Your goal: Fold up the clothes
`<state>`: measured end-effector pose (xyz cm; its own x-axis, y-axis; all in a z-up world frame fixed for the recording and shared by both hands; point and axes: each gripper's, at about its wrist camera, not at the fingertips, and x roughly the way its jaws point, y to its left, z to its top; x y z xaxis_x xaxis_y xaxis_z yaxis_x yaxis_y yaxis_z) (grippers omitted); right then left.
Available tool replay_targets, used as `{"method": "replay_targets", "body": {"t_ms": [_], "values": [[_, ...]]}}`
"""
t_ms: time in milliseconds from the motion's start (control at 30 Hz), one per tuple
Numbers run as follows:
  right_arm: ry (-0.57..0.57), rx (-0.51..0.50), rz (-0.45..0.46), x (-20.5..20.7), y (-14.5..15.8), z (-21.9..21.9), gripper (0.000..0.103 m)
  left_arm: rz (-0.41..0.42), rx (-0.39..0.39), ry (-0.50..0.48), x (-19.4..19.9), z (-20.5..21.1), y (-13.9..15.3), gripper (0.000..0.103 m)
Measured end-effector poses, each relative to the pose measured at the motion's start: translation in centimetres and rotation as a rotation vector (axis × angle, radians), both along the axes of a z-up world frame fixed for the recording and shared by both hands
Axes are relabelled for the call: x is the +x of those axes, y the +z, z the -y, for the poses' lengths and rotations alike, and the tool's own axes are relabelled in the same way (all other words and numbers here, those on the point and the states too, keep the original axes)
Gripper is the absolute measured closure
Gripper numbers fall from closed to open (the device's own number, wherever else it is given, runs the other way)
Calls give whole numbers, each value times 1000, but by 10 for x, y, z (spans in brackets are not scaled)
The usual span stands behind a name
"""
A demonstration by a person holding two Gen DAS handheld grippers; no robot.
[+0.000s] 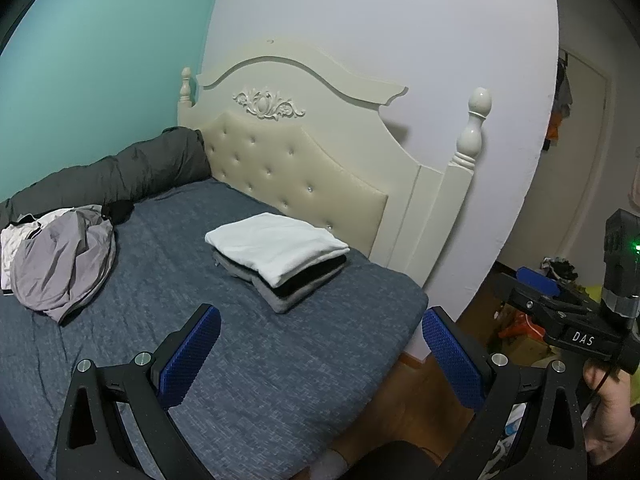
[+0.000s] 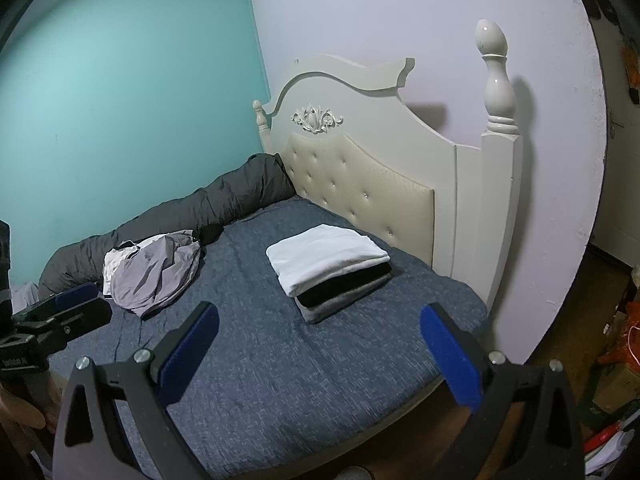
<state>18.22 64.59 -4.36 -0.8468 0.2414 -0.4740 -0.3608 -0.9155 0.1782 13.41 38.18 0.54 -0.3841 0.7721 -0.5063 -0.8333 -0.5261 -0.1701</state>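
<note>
We see the left gripper (image 1: 320,356) and right gripper (image 2: 320,354) both spread wide, holding nothing, above the near part of the bed (image 1: 248,360). The folded stack (image 1: 278,260), white on top, lies near the headboard (image 1: 296,160). The crumpled grey garment (image 1: 64,260) lies well left of the stack, beside the dark rolled duvet (image 1: 132,172). Nothing lies between grippers and clothes.
</note>
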Motion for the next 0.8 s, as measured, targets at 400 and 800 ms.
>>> {"method": "replay_targets", "body": {"t_ms": [400,800], "values": [[2,-6,9,-2,-5,0,2,10,-5,-1,-1,1,-2,0],[5,-10,15,-5,-8,-2,2,8,-8,-1,-2,1,-5,0]]}}
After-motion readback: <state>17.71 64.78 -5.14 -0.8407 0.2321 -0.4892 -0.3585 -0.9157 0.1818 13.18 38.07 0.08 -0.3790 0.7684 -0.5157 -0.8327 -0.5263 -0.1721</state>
